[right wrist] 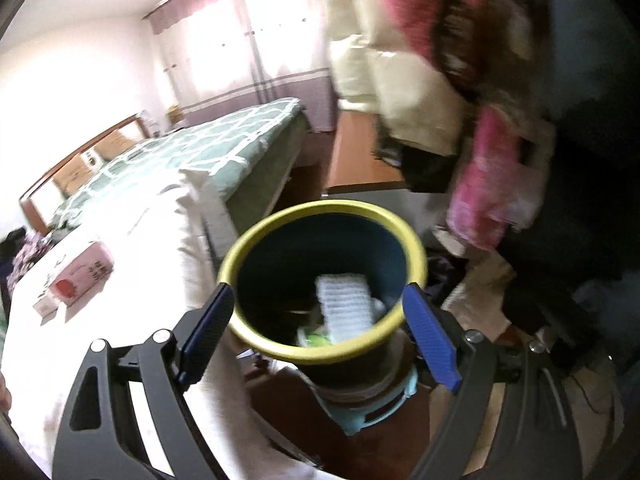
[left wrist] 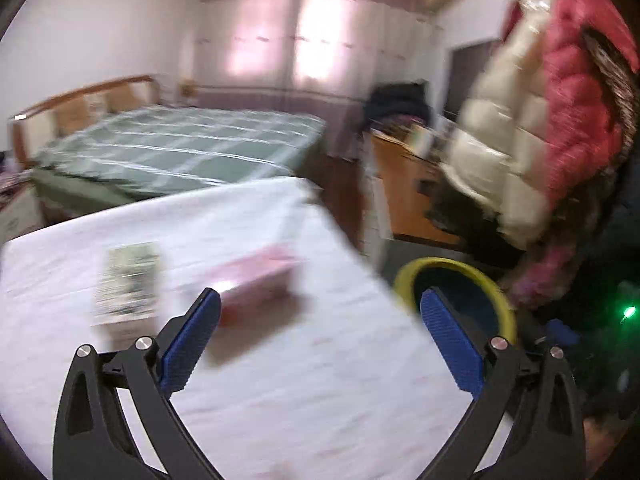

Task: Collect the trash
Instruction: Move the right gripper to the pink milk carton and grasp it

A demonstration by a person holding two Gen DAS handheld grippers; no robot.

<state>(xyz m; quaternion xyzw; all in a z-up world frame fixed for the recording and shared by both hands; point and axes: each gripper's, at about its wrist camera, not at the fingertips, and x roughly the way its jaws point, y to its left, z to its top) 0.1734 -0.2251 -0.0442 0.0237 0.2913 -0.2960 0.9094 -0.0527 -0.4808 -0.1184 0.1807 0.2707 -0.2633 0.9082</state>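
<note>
A dark blue bin with a yellow rim stands beside the white-covered table. Inside it lie a white ridged packet and greenish scraps. My right gripper is open and empty, hovering right above the bin's mouth. My left gripper is open and empty above the white table. A pink box and a green-and-white packet lie on the table ahead of it. The bin's rim shows to its right. The pink box also shows in the right wrist view.
A bed with a green checked cover stands behind the table. Cream and pink padded coats hang at the right, over a wooden desk. Clutter lies on the floor right of the bin.
</note>
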